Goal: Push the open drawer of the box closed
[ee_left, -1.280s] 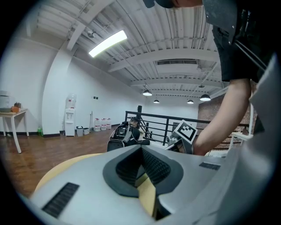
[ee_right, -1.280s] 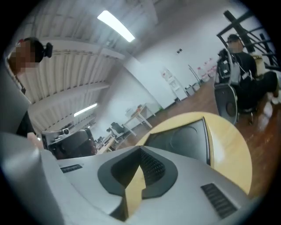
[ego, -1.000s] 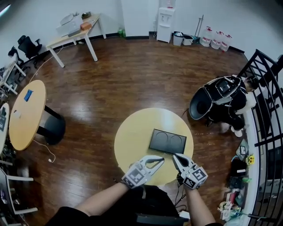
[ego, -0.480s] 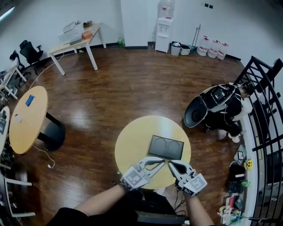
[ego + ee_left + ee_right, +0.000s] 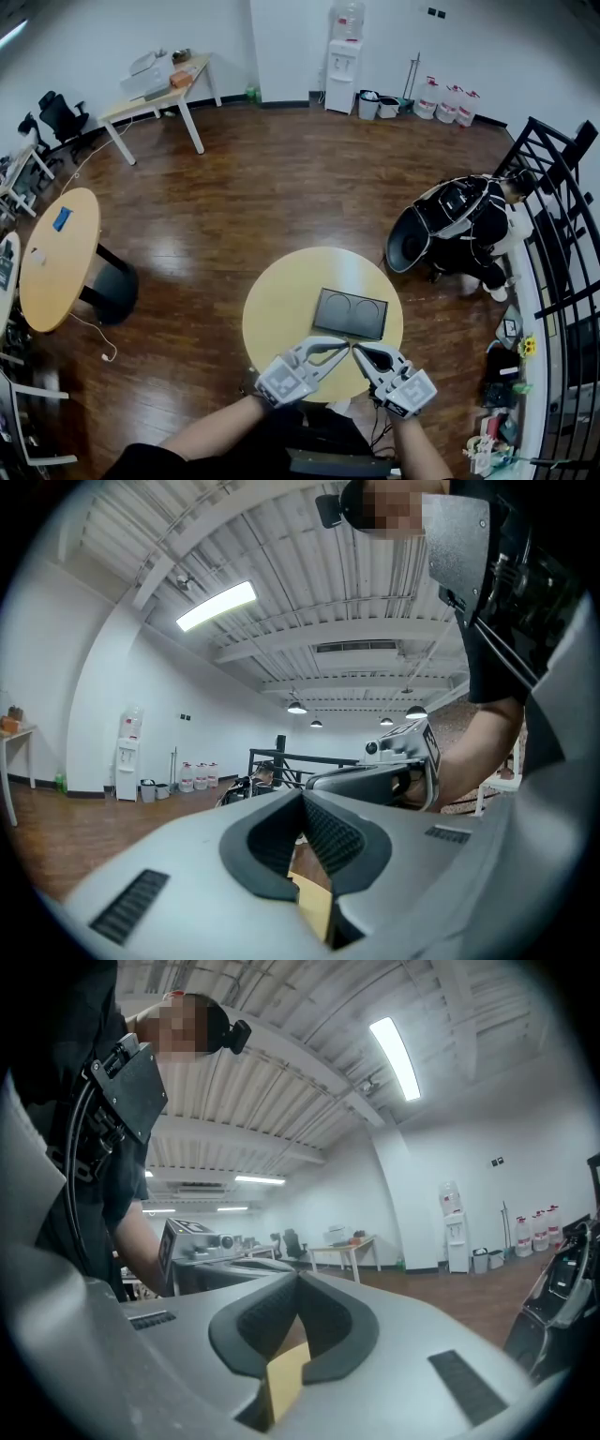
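Observation:
A flat dark box (image 5: 349,314) with two round outlines on its top lies on the round yellow table (image 5: 281,309). From above, no drawer shows sticking out of it. My left gripper (image 5: 345,344) and right gripper (image 5: 357,349) hover over the table's near edge, just in front of the box, tips almost meeting. Both are shut with nothing between the jaws. In the left gripper view the shut left gripper (image 5: 302,795) points level across the room, with the right gripper (image 5: 380,778) beside it. The right gripper view shows the shut right gripper (image 5: 298,1279) and the left gripper (image 5: 202,1258).
A second round table (image 5: 56,258) stands at the left. A person in dark clothes sits on a black chair (image 5: 412,239) at the right, by a black railing (image 5: 562,234). A white table (image 5: 155,80), a water dispenser (image 5: 342,52) and water bottles (image 5: 455,98) line the far wall.
Both grippers have risen and drawn slightly back from the box's near edge, their tips coming closer together. Over the last half second they barely moved.

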`<state>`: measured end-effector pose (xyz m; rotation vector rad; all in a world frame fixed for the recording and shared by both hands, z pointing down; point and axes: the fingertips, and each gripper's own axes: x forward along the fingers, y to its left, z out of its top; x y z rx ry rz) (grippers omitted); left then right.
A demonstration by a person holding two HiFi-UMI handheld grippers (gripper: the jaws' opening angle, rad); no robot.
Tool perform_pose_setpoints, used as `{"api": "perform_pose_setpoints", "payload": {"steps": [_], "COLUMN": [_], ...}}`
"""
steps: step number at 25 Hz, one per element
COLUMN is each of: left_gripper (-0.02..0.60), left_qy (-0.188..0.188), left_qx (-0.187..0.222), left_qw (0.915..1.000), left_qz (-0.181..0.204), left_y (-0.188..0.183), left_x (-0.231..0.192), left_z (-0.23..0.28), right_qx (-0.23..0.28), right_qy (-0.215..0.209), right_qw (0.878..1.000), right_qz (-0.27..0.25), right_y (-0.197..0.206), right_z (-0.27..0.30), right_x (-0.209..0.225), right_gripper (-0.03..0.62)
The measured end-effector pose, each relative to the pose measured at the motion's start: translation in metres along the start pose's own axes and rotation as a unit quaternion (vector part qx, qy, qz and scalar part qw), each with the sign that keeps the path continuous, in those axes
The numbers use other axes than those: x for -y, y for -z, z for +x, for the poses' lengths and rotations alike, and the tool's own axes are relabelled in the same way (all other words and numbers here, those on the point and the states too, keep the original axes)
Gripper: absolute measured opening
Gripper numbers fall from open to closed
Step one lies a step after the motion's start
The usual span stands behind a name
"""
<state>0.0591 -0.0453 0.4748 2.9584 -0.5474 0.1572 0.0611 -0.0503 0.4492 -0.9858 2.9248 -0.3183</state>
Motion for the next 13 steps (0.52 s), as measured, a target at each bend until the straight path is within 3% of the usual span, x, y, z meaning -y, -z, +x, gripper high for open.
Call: {"api": "perform_pose_setpoints", "payload": {"steps": [13], "left_gripper": [0.034], "left_qy": [0.003], "left_qx": [0.017], "left_qw": [0.9998], "left_qz": [0.011], "left_y": [-0.021], "left_x": [-0.002], "left_z": [-0.004], "right_qx": [0.004], "right_qy": [0.000], "right_qw": [1.000], "right_qz": [0.001], "right_y": [-0.004], "right_z": [-0.003], "right_x": [-0.002], "right_gripper": [0.000]}}
